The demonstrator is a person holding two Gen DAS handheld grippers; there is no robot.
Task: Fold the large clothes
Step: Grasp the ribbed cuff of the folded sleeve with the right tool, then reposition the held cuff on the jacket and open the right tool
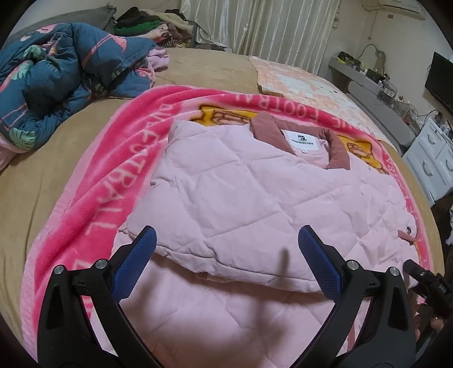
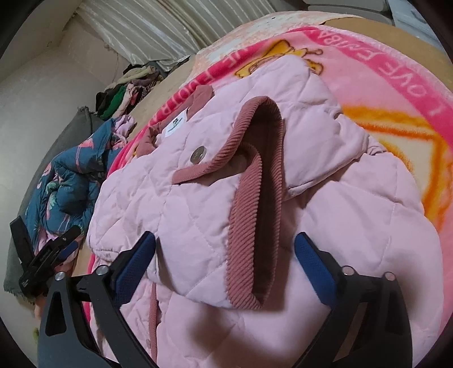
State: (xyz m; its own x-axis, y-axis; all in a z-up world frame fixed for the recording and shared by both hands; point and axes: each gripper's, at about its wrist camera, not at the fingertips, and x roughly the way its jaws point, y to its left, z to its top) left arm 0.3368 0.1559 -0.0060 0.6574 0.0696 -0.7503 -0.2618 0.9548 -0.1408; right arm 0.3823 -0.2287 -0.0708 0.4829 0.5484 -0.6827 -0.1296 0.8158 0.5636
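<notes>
A pale pink quilted jacket [image 1: 240, 198] with a dusty-rose collar [image 1: 337, 147] and a white label lies on a bright pink blanket [image 1: 93, 198] on the bed. My left gripper [image 1: 226, 249] is open and empty, hovering over a folded edge of the jacket near its lower part. In the right wrist view the jacket [image 2: 184, 215] shows a sleeve folded over the body, with a ribbed rose cuff [image 2: 254, 203] and a metal snap [image 2: 198, 155]. My right gripper [image 2: 225, 254] is open, its fingers either side of the cuff without closing on it. The right gripper also shows at the edge of the left wrist view [image 1: 427, 283].
A blue floral quilt [image 1: 62, 85] is bunched at the far left of the tan bed [image 1: 212, 68]. A heap of clothes [image 1: 153, 25] lies by the curtains. A pale patterned mat [image 1: 300, 82] lies beyond the blanket. A grey shelf and white drawers [image 1: 433, 158] stand at the right.
</notes>
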